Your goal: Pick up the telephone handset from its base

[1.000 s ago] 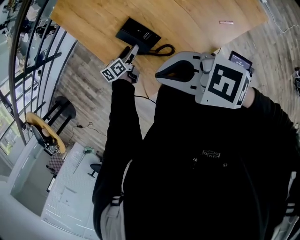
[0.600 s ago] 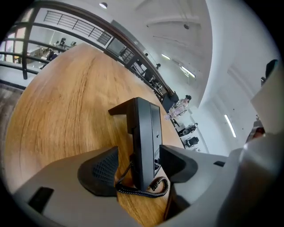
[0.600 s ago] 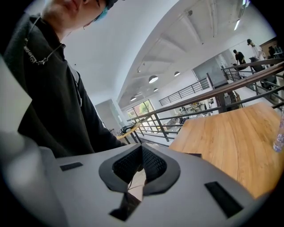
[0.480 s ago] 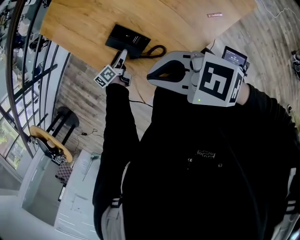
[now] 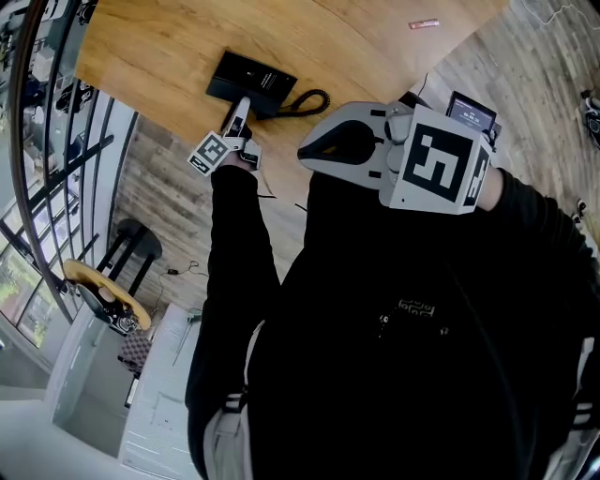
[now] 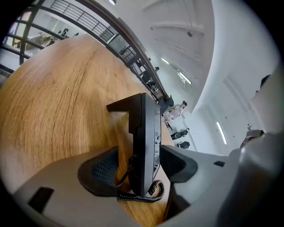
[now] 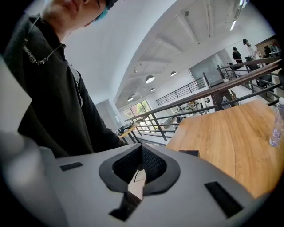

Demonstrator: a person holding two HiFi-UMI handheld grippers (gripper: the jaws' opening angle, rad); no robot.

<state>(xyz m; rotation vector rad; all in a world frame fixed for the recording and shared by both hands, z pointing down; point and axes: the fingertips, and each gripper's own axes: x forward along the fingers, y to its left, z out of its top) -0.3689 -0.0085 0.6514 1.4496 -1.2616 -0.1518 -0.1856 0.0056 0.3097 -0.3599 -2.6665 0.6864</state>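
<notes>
My left tool (image 6: 140,153), jaws apart, straddles telephone (image 6: 144,133) on worktop (image 6: 57,102): dead ahead, edge-on, long axis along jaws; can't split handset vs base. Right tool (image 7: 142,153) closed, empty, well back; left's nearer.

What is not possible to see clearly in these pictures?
- Head view: phone, too small to tell its two parts apart; left tongs cover its near edge.
- Head view: pink thing, too small to name.
- Right gripper view: bottle, cut by the picture's edge.
</notes>
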